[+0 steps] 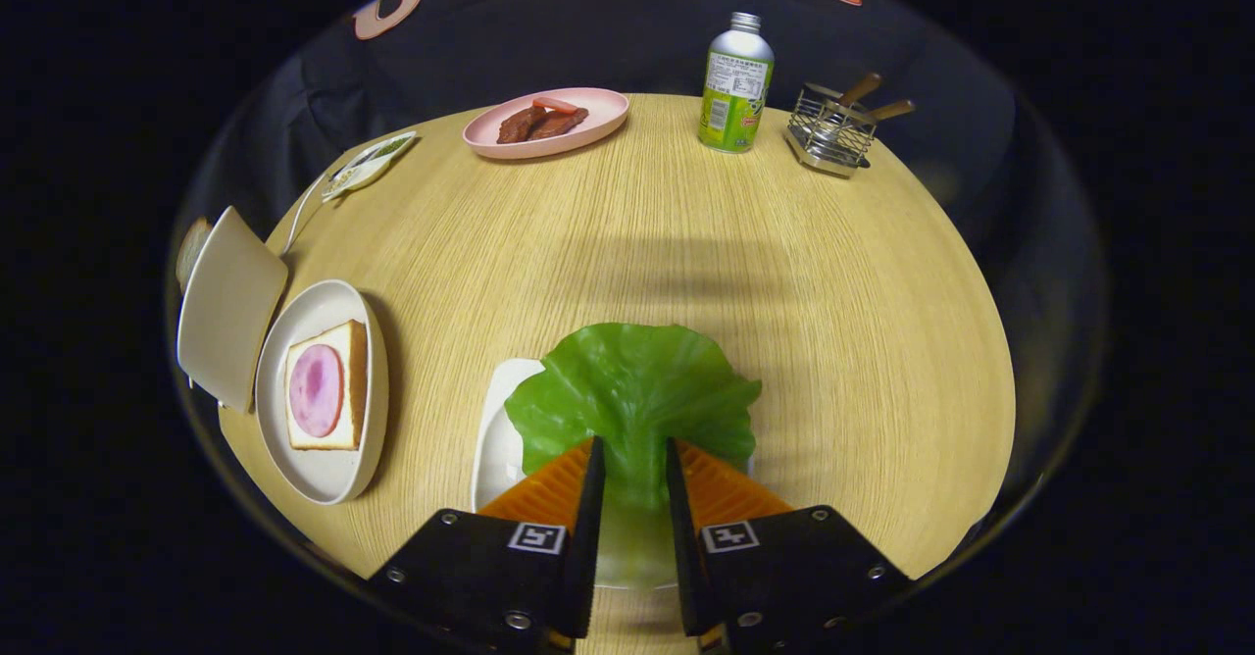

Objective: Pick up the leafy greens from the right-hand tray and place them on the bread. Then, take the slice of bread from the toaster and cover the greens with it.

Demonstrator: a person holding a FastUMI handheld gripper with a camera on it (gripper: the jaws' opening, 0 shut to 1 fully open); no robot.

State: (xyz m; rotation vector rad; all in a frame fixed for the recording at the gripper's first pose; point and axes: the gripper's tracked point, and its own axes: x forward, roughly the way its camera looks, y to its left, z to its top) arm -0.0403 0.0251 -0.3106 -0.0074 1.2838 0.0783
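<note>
Between my fingers [634,459], gripper view, entry one: leafy greens [632,395]. The stalk end of the leaf runs down the narrow gap between the two fingers, and the broad frilled part fans out just ahead of the tips. Both fingers look pressed against the stalk, so I log them as closed on the leaf at a narrow setting. I cannot tell whether the leaf is lifted or rests on its tray.

Entry two: white tray [498,429], directly beneath the leaf, its rim showing on the side toward the bread plate.

Entry three: bread [328,385] with a pink round of meat on top, on a cream plate [324,478], beside the white tray and apart from the leaf. No greens on it.

Entry four: toaster [227,307], touching the far side of the bread plate, a slice [191,248] showing at its end.

Status, my judgement: grasp made, first step begun. Left to do: carry the leaf to the bread, release it, then fetch the toaster slice and cover.

Other stock, far across the surface [784,273] from the leaf: pink plate [588,121], bottle [735,81], wire rack [831,130].
</note>
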